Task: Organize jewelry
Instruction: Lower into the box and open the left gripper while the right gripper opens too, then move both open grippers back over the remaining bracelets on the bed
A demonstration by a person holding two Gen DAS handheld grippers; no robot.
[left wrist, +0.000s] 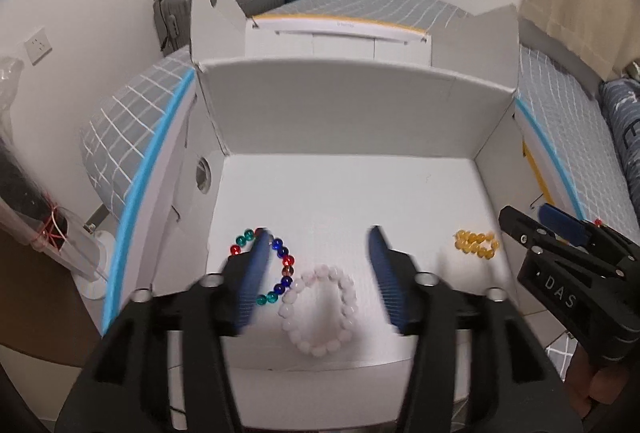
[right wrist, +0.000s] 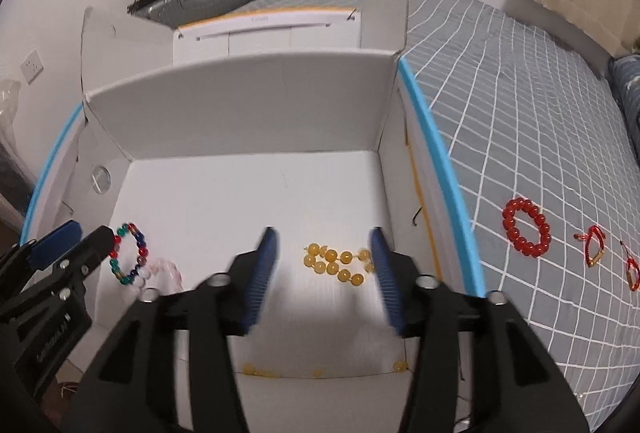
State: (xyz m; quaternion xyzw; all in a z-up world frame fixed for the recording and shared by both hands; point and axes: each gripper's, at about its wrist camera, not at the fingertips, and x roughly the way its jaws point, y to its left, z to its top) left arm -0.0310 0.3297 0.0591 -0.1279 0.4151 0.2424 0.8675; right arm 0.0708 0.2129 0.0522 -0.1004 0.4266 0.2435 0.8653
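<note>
Reaching next means going right: your right gripper [right wrist: 324, 273], open and empty over the box [right wrist: 248, 101], is nearer the red bracelet [right wrist: 526, 233] on the bed [right wrist: 520, 113], middle right of frame.

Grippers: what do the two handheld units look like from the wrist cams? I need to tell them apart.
They look identical. The left gripper and right gripper each have a black, angular plastic body with cut-out slots, silver bolt heads, and two fingers faced with ribbed blue pads. White lettering reading DAS shows on the right unit's side. No cables or sleeves are visible.
</note>
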